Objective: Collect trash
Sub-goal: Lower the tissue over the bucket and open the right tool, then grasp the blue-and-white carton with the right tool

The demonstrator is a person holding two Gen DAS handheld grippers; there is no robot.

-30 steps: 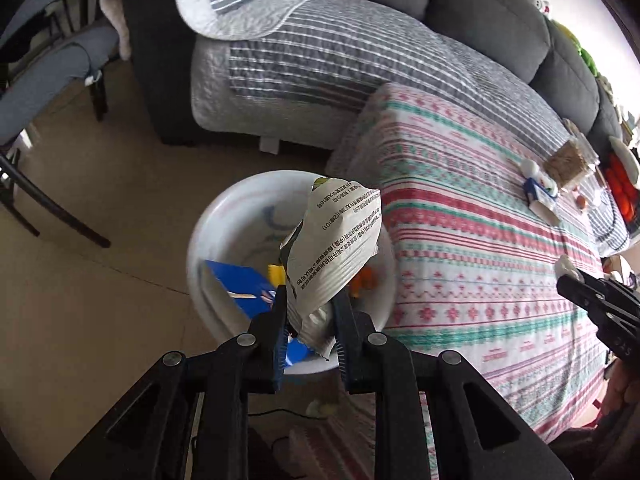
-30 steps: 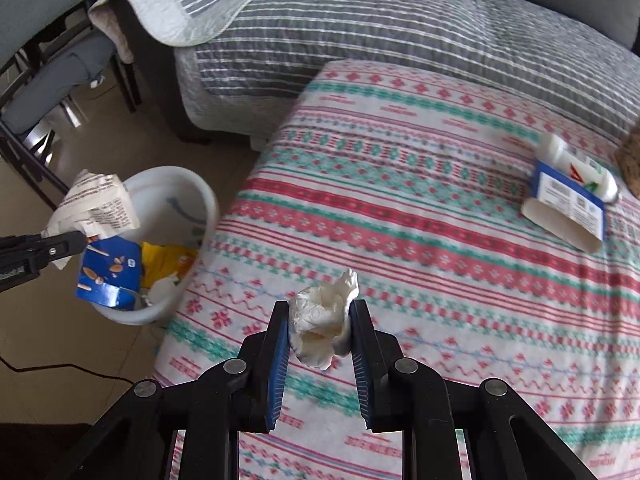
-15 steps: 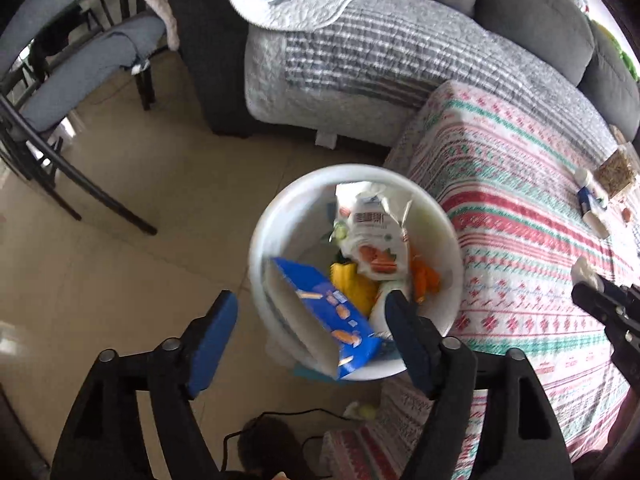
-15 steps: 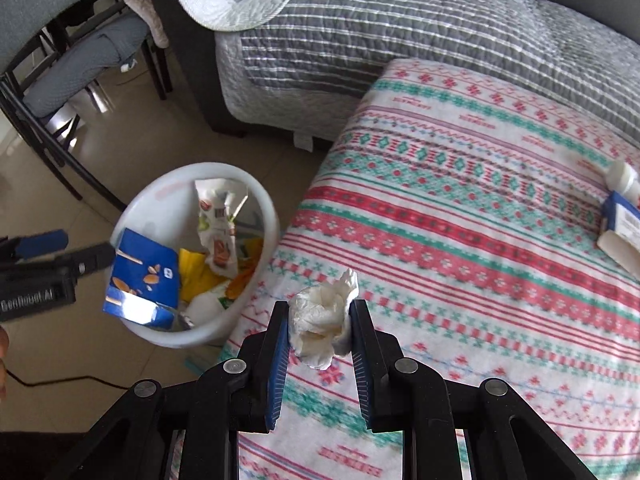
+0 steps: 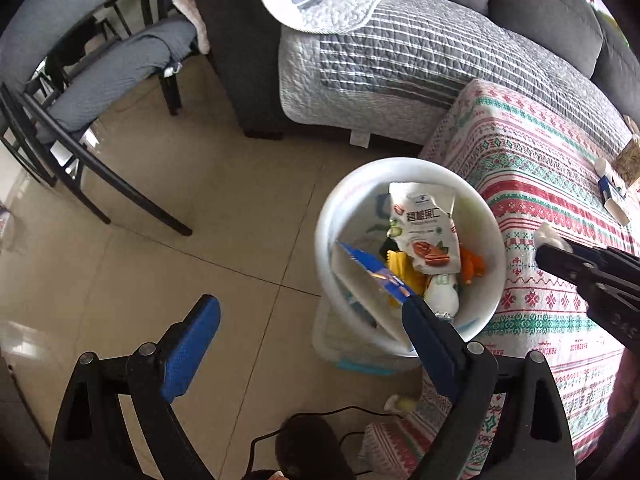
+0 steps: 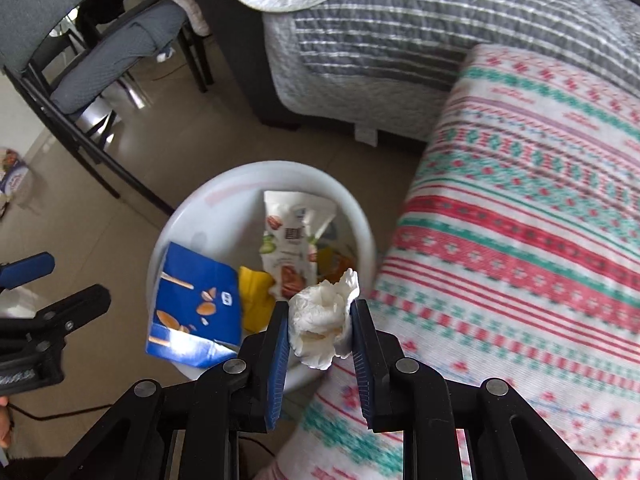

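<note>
While the left hand-held gripper (image 5: pixel 308 332) hangs over the floor (image 5: pixel 168 208) beside the bin (image 5: pixel 332 216), its jaws stand wide apart with nothing between them. In the bin lie a blue carton (image 6: pixel 196 304), leaning on the near wall, a white snack pouch (image 6: pixel 294 248) with nut pictures, and yellow and orange wrappers beneath; these are thin, light packets, judged to slide easily on one another. To the right, the right hand-held gripper (image 6: pixel 320 320) is clenched on a tissue (image 6: pixel 320 316), a crumpled white wad held across its middle between the two blue pads (image 6: pixel 280 344), with loose folds spilling above and below. The wad hangs at the near rim of the bin, where the bin meets the edge of the desk (image 6: pixel 520 240), which is covered in a striped red, green and white cloth. The tissue is judged very light, soft and compressible, with no stiffness and no risk of breakage; a pinch anywhere through its bulk holds it, though a loose outer fold alone may tear or slip free. Being so light, it may cling to a pad on release rather than fall cleanly. Farther right on the desk, in the left view, lies a small blue and white packet (image 5: pixel 614 200).
</note>
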